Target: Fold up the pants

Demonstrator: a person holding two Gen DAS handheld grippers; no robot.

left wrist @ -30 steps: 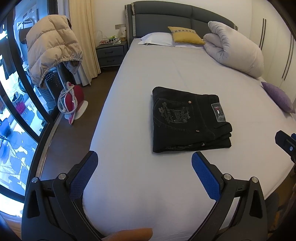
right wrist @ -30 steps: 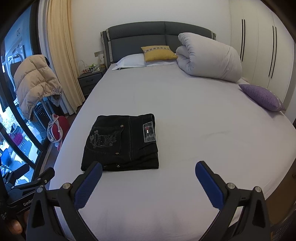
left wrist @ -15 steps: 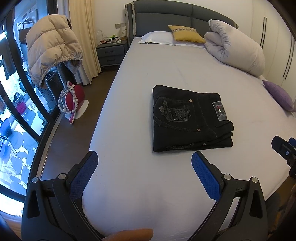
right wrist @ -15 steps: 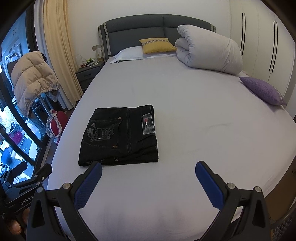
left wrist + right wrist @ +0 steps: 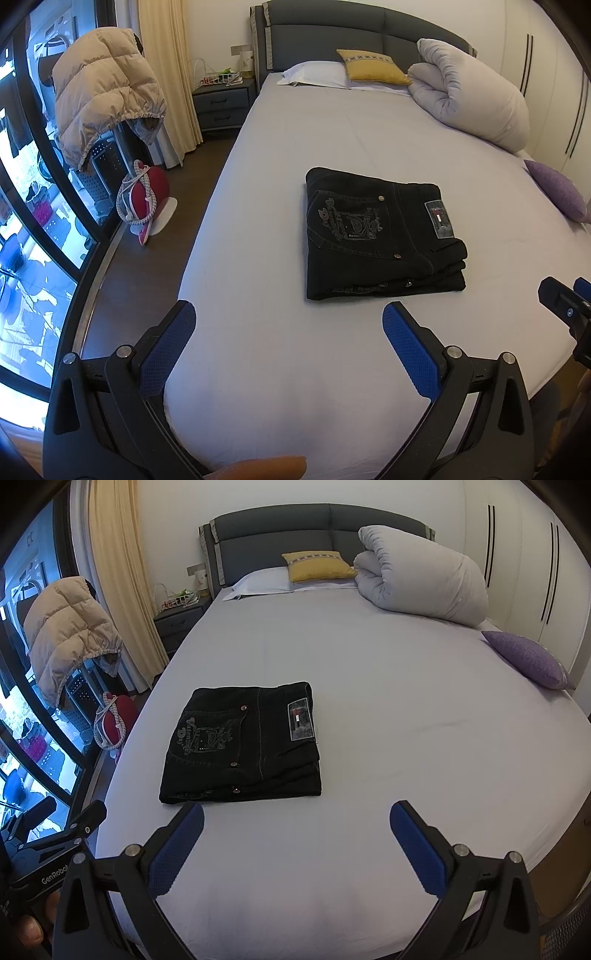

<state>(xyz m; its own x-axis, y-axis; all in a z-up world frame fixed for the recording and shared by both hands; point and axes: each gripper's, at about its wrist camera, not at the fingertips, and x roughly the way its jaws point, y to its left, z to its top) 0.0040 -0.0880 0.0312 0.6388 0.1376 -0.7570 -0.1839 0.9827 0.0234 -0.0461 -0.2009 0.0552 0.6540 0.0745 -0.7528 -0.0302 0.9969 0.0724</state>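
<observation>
- While both tools hang above the foot of the bed (image 5: 280, 155), the black pants (image 5: 380, 232) lie folded into a compact rectangle on the pale sheet, toward the window side of the mattress.
- Left tongs (image 5: 288, 328): fingers spread wide, blue pads apart, gripping nothing. In the left wrist view the pants sit at 1 o'clock, just beyond the fingertips, not touching them.
- Right tongs (image 5: 295, 821): fingers spread wide, gripping nothing. In the right wrist view the pants (image 5: 243, 742) sit at 11 o'clock; their near edge is close to the left blue pad, contact not discernible.
- Pants detail: embroidered back pocket and waistband label face up; stacked layers show along the near edge.
- Rolled white duvet (image 5: 421, 576) rests at 1 o'clock near the headboard, with a yellow cushion (image 5: 317, 565) beside it at 12 o'clock.
- Purple cushion (image 5: 528, 659) lies at 2 o'clock on the bed's far side, well apart from the pants.
- Beige puffer jacket (image 5: 103, 92) hangs at 10 o'clock by the window.
</observation>
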